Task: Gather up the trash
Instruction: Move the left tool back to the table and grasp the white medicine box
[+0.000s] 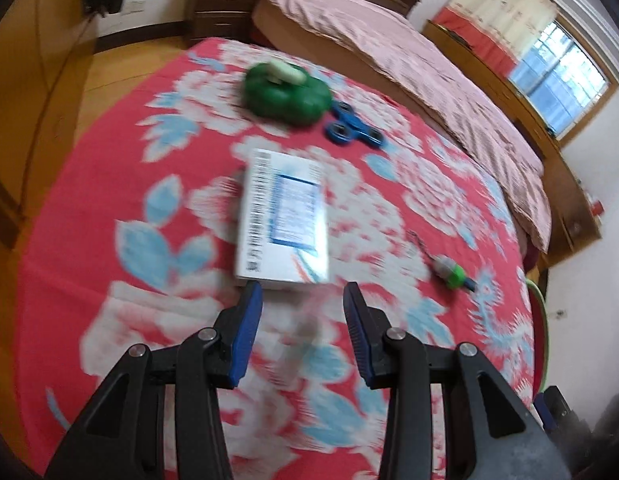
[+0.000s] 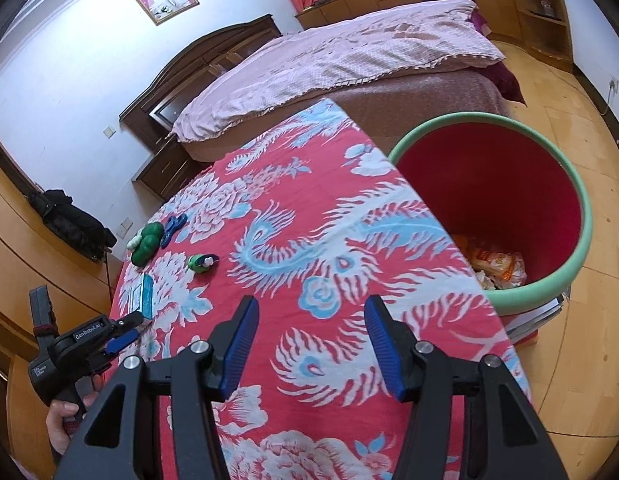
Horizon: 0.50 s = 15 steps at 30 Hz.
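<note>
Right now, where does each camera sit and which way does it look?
Left wrist: on the left gripper, looking down along open fingers at the white box on the floral cloth.
Right wrist: on the right gripper, open, over the cloth, red bin at right; a hand holds the left gripper.
Shared: box, green toy, blue spinner, bed.

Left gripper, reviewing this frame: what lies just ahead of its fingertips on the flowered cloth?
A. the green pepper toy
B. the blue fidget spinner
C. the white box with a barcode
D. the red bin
C. In the left wrist view the white box lies directly in front of the empty, open left gripper; the blue fidget spinner and green pepper toy sit farther back.
</note>
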Motion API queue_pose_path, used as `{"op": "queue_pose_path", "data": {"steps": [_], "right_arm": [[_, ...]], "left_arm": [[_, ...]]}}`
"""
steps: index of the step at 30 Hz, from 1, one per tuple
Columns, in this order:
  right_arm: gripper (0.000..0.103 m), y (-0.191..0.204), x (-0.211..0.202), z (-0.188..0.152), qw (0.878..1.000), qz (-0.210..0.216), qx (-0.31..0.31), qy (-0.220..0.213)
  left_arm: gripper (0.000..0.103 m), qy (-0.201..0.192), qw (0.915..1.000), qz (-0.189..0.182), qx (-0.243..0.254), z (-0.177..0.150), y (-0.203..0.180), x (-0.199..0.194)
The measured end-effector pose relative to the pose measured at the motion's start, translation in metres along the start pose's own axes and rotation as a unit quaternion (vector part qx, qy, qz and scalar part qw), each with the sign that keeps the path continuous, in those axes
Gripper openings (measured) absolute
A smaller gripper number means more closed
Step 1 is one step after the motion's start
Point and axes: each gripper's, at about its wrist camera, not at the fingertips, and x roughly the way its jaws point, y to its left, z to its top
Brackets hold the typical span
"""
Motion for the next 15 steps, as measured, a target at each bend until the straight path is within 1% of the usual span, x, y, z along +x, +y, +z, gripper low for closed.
{"op": "queue_pose_path", "data": {"steps": [3, 6, 7, 9, 13, 15], "right_arm": [[0.058, 0.005, 0.007, 0.002, 1.000, -0.001, -0.006, 0.009], [0.058, 0.013, 0.012, 0.003, 1.000, -0.004, -0.017, 0.012], [0.058, 0.016, 0.014, 0.004, 1.000, -0.005, -0.023, 0.013], [0.059, 0.024, 0.020, 0.006, 0.999, -0.005, -0.034, 0.019], [0.059, 0.037, 0.032, 0.008, 0.998, -0.001, -0.048, 0.031], [0.059, 0.046, 0.039, 0.009, 0.998, -0.001, -0.057, 0.039]], "left_arm": [[0.041, -0.006, 0.9999, 0.010, -0.006, 0.008, 0.010, -0.002], [0.042, -0.008, 0.9999, 0.014, 0.002, 0.014, 0.010, -0.002], [0.042, -0.007, 0.9998, 0.017, 0.009, 0.017, 0.008, -0.001], [0.049, -0.007, 0.9995, 0.022, 0.022, 0.020, 0.004, 0.000], [0.049, -0.014, 0.9971, 0.048, 0.057, 0.025, -0.004, 0.001], [0.052, -0.023, 0.9954, 0.060, 0.071, 0.027, -0.005, -0.001]]}}
